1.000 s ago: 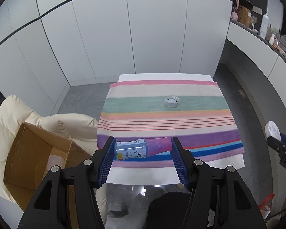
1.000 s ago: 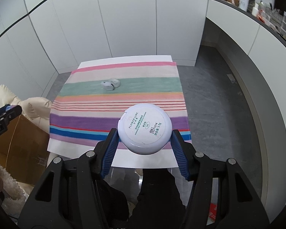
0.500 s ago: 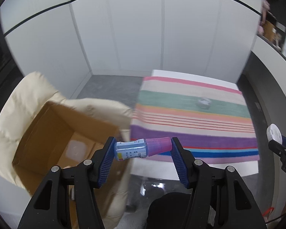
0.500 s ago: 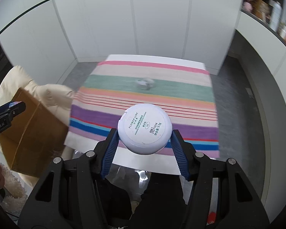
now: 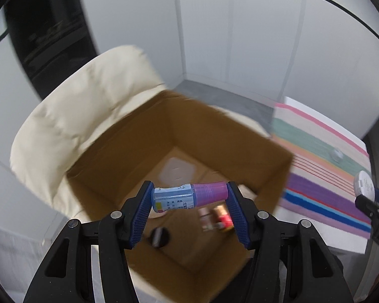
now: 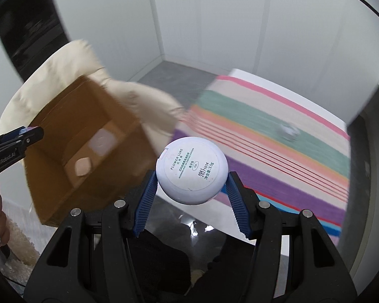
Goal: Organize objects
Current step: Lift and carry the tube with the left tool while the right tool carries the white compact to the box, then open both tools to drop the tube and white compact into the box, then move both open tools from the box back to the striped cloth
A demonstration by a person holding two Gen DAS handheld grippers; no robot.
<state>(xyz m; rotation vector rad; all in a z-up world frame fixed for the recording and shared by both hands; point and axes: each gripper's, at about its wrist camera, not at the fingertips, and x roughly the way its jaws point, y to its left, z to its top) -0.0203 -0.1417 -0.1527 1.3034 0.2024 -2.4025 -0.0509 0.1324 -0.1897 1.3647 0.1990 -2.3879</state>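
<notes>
While the small bottle (image 5: 189, 197) with a blue label and purple cap lies crosswise between the blue pads, the left gripper (image 5: 189, 208) is clamped on its two ends, above the open cardboard box (image 5: 179, 136). On the box floor lie a few small items, blurred: a red-and-gold one (image 5: 223, 219) and a dark round one (image 5: 159, 236). The box rests on a cream padded jacket (image 5: 70, 123).

The right gripper (image 6: 191, 189) is clamped on a round white compact (image 6: 192, 170), printed side facing the camera, over the edge of the table with the striped cloth (image 6: 278, 151), beside the box. A small pale object (image 6: 288, 131) lies on the green stripe, blurred.
</notes>
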